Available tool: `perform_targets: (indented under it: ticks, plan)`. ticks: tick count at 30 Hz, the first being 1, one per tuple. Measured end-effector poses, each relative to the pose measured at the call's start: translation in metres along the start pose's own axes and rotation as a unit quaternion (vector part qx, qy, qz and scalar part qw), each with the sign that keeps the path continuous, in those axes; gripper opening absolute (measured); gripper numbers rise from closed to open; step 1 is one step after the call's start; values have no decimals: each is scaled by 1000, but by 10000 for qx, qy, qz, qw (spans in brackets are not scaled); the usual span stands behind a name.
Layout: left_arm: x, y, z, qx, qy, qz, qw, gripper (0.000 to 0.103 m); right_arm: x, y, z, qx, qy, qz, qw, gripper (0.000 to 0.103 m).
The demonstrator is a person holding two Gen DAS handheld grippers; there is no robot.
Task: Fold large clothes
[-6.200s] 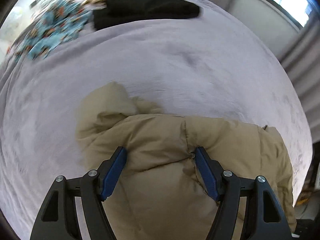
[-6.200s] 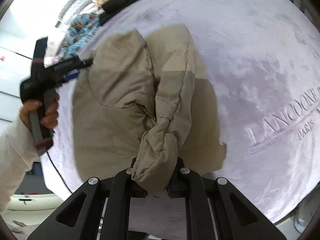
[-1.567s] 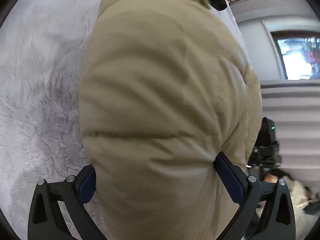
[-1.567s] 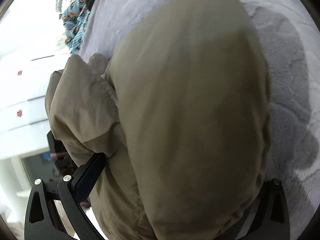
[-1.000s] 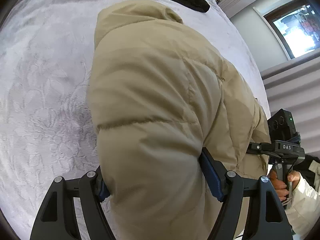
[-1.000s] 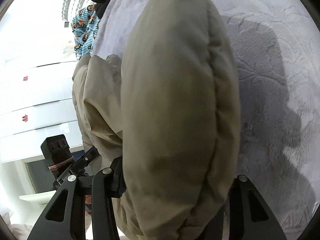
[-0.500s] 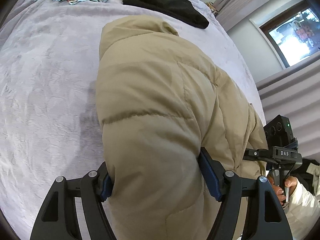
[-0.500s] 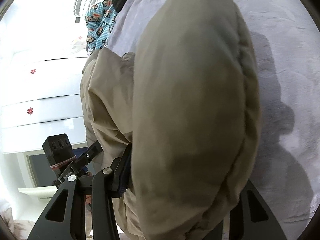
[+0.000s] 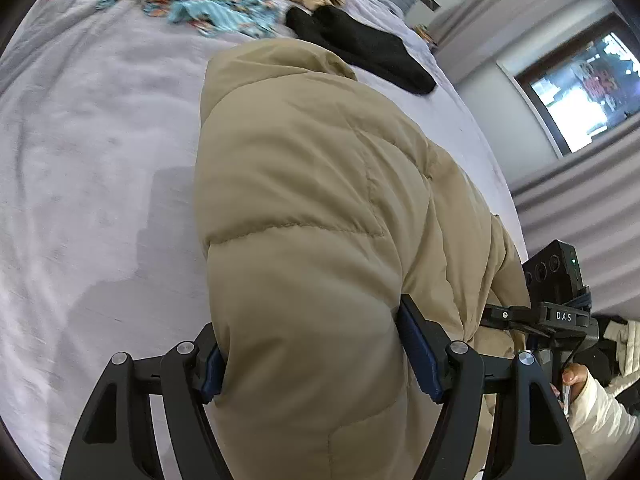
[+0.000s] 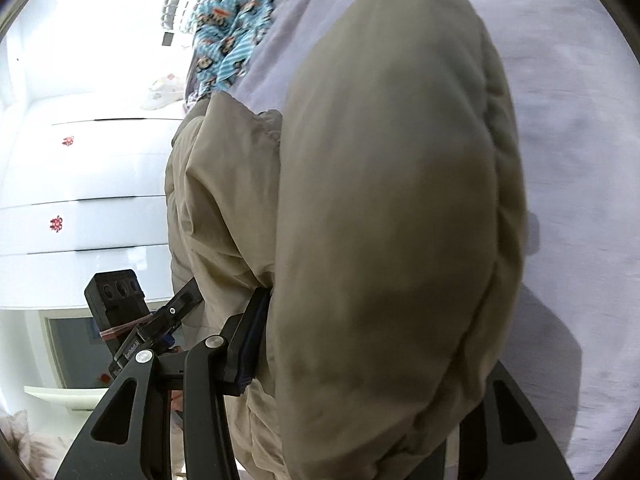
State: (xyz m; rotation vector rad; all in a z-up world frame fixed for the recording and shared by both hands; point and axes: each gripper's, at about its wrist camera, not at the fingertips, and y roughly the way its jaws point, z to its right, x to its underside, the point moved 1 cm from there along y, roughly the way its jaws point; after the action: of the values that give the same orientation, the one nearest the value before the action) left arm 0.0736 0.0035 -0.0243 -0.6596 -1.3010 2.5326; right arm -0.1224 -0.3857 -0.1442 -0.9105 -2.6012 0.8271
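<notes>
Both the left gripper and right gripper clamp the puffy tan jacket between wide-set fingers. Only the left view shows the far black garment; only the right shows white drawers.

Both grippers were matte black with silver screws; blue pads lined the fingers. The right hand wore a cream sleeve.

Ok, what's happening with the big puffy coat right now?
Left tool clamped on coat. Right tool clamped on it too. Black garment lies just beyond on the bed.
</notes>
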Motion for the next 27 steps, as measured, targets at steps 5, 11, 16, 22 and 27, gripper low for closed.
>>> perform_targets:
  ticks: [5,11,16,22,27]
  plan:
    - [-26,-23,-51,-262,-185,286,9991,74,-21,33,-19,-132,-197,-173,9996,50]
    - [-54,-24,-106,-570,-514,517,9957,74,-58,79,-42,-140,-545,-459,9974,50]
    - [-58,8,-148,-670,-749,429,9940,74,-92,98,-33,88,-772,-543,9955,51]
    - [-51,29,-166,-736,-698,482,9937,85,-109,96,11,311,-524,-561,9966,56]
    - [-54,33,-161,-872,-601,414,9935,87,-100,84,28,399,-271,-503,9976,61]
